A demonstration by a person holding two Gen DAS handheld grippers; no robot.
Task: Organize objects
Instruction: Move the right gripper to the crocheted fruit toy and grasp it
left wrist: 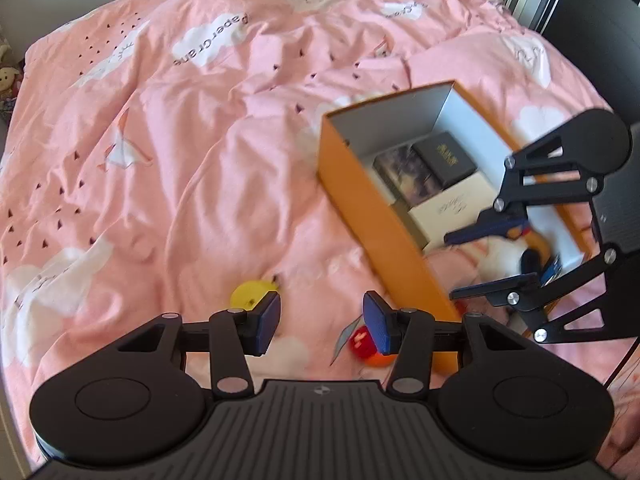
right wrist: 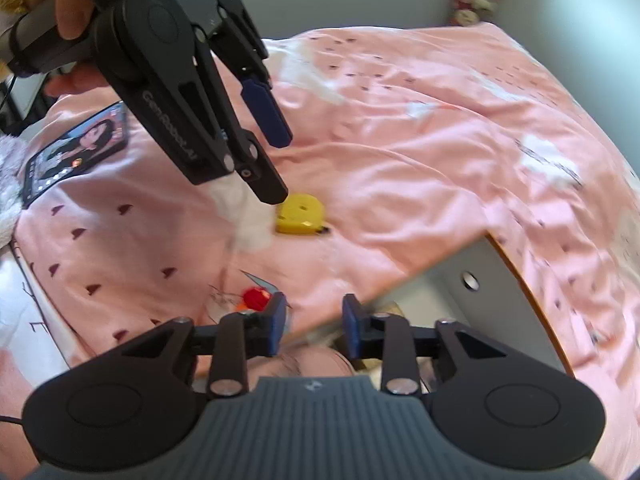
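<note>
With the left gripper [left wrist: 321, 322] hovering jaws apart just above the yellow tape measure [right wrist: 300, 213] on the bed [left wrist: 200, 140], and the right gripper [right wrist: 314, 322], jaws likewise apart and empty, over the orange box [left wrist: 372, 208], I judge it best to lower straight and straddle the tape's flat sides.

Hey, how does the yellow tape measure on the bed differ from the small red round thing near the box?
The yellow tape measure is blocky with a rounded top; the small red round object is knob-like. The tape measure is plain yellow and the larger of the two; the red object has an orange part beside it. The tape measure lies farther from the orange cardboard box; the red object lies closer. Both rest loose on the pink duvet, ungripped.
</note>
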